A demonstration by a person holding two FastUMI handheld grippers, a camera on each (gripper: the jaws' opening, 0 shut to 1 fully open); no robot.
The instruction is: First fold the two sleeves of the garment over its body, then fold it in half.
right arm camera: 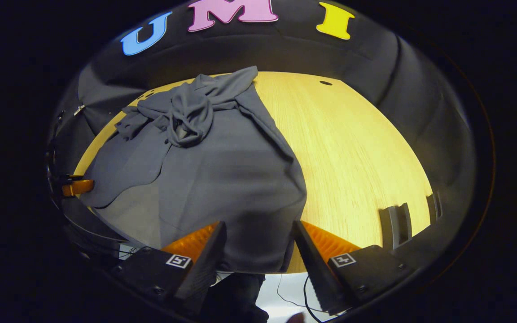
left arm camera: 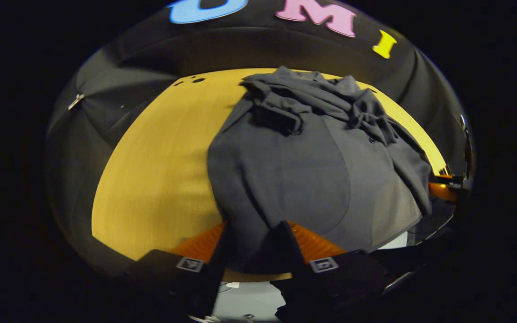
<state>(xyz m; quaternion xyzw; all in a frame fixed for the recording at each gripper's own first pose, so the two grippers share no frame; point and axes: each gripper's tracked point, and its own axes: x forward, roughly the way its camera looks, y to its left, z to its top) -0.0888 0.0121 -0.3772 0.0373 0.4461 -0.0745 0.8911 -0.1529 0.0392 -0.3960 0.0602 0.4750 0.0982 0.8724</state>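
Note:
A dark grey garment (left arm camera: 294, 170) lies flat on the yellow wooden table (left arm camera: 159, 157), hem toward me. Both sleeves (left arm camera: 285, 107) are bunched over its upper body near the collar. My left gripper (left arm camera: 254, 233) stands open at the hem's left corner, with cloth lying between its fingers. In the right gripper view the garment (right arm camera: 222, 175) spreads left of the bare table (right arm camera: 352, 157), its crumpled sleeves (right arm camera: 191, 112) at the far end. My right gripper (right arm camera: 258, 233) is open around the hem's right corner. Each view catches the other gripper at its edge (left arm camera: 442, 188) (right arm camera: 76, 187).
The table's near edge runs just under both grippers, with pale floor and cables below. Small holes (right arm camera: 326, 83) mark the tabletop's far side. Two dark slotted brackets (right arm camera: 395, 224) sit on the table's right edge. Black cloth walls surround the table.

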